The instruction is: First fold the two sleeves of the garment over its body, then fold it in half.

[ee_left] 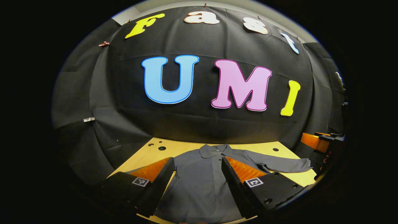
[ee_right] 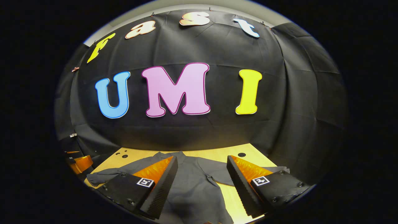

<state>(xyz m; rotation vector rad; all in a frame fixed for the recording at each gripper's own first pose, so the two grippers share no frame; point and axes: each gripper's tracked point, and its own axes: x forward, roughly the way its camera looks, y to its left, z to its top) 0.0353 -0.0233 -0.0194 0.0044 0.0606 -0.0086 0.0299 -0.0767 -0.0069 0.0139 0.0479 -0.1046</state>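
A grey shirt (ee_left: 199, 177) lies flat on a wooden table (ee_left: 183, 146), collar at the far end, body running near to far. The left gripper (ee_left: 197, 165) hangs wide open above its middle. One sleeve (ee_left: 279, 163) stretches out to the right, likely nearer the right gripper (ee_right: 202, 165), also wide open and empty.

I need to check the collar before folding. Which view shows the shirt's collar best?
The left gripper view: the collar sits open between the fingers, facing the camera. In the right gripper view the collar is off-centre, partly behind a finger.
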